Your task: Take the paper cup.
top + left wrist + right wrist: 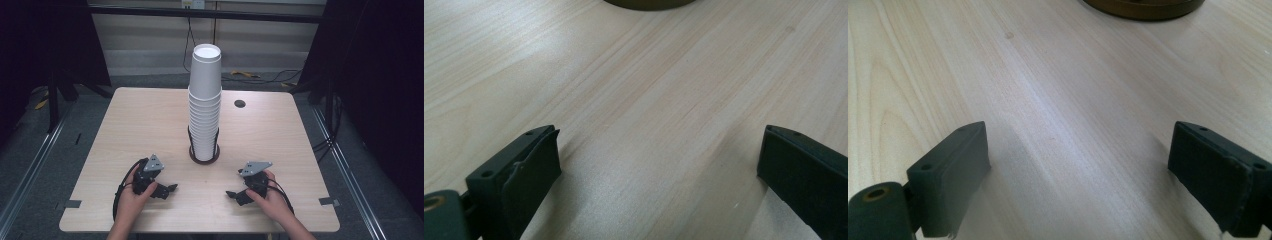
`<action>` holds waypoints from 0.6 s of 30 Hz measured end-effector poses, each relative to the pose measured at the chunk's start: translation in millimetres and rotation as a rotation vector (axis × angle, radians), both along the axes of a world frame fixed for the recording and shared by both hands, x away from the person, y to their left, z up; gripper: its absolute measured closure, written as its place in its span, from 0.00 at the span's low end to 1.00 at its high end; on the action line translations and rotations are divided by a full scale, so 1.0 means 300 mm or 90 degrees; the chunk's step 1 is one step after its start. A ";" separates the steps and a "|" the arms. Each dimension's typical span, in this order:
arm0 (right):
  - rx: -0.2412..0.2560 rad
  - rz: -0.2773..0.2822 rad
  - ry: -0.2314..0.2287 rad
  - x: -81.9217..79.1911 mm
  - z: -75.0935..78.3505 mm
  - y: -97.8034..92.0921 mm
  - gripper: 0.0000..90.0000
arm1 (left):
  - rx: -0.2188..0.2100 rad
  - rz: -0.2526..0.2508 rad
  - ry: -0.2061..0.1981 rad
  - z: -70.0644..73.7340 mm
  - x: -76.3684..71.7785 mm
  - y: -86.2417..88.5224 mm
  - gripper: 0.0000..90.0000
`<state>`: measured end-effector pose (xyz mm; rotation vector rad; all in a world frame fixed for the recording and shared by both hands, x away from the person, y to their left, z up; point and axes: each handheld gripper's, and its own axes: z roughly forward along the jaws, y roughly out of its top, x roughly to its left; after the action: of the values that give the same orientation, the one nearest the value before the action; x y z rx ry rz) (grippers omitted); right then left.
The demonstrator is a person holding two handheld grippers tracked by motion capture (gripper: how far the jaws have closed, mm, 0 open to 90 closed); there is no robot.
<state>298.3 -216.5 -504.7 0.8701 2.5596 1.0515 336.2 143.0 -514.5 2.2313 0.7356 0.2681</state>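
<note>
**Two open claws rest short of the cup stack**

The wooden table (150,125) carries everything here, pale and grained, with a small dark hole (240,103) near its far right part.

At its middle stands the stack of white paper cups (205,100) — tall, upright, the top cup sitting noticeably higher than the tightly nested ones below. The stack rests in a round dark base (204,157) with thin black uprights rising along its sides.

Both claws lie on the table on the person's side of that stack, well apart from each other, with the stack between them and farther out. The left claw (172,188) sits near the base, to its left and closer to the person, pointing inward toward the table's middle; a hand (131,197) grips it from behind. The right claw (231,194) mirrors it on the other side, held by the other hand (272,200), also pointing inward.

In the left gripper view, the left claw (659,155) has its jaws spread wide with only bare wood between them — nothing is grasped — and the edge of the base (649,4) shows ahead at the top. The right gripper view gives the same picture: the right claw (1078,155) released, jaws wide over bare wood, the base (1143,7) ahead and a little to one side, not touching either jaw.
</note>
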 end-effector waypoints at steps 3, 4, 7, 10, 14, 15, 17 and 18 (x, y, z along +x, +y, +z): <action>0.000 0.000 0.000 0.000 0.000 0.000 0.10 | 0.002 0.000 -0.002 0.000 0.000 0.001 0.03; 0.000 0.000 0.000 0.000 0.000 0.000 0.10 | 0.002 0.001 -0.001 0.000 0.000 0.000 0.03; 0.001 0.000 -0.001 0.000 0.000 0.000 0.10 | 0.001 0.007 -0.001 0.000 -0.005 0.001 0.03; 0.001 0.001 0.001 0.000 0.000 0.000 0.10 | -0.001 0.012 0.006 0.001 -0.013 0.006 0.03; 0.002 -0.001 0.004 0.002 0.001 0.001 0.10 | 0.022 0.005 0.013 0.029 -0.020 0.015 0.13; 0.003 0.000 0.005 0.003 0.001 0.000 0.10 | 0.018 0.005 0.015 0.036 -0.020 0.017 0.16; 0.003 0.001 0.004 0.004 0.001 0.001 0.10 | 0.002 0.002 0.018 0.054 -0.022 0.020 0.16; 0.003 0.000 0.005 0.006 0.001 0.002 0.10 | -0.002 0.000 0.019 0.061 -0.023 0.020 0.16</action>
<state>300.3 -215.9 -504.4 0.8775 2.5641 1.0574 329.3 149.0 -496.3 2.2366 0.7520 0.2334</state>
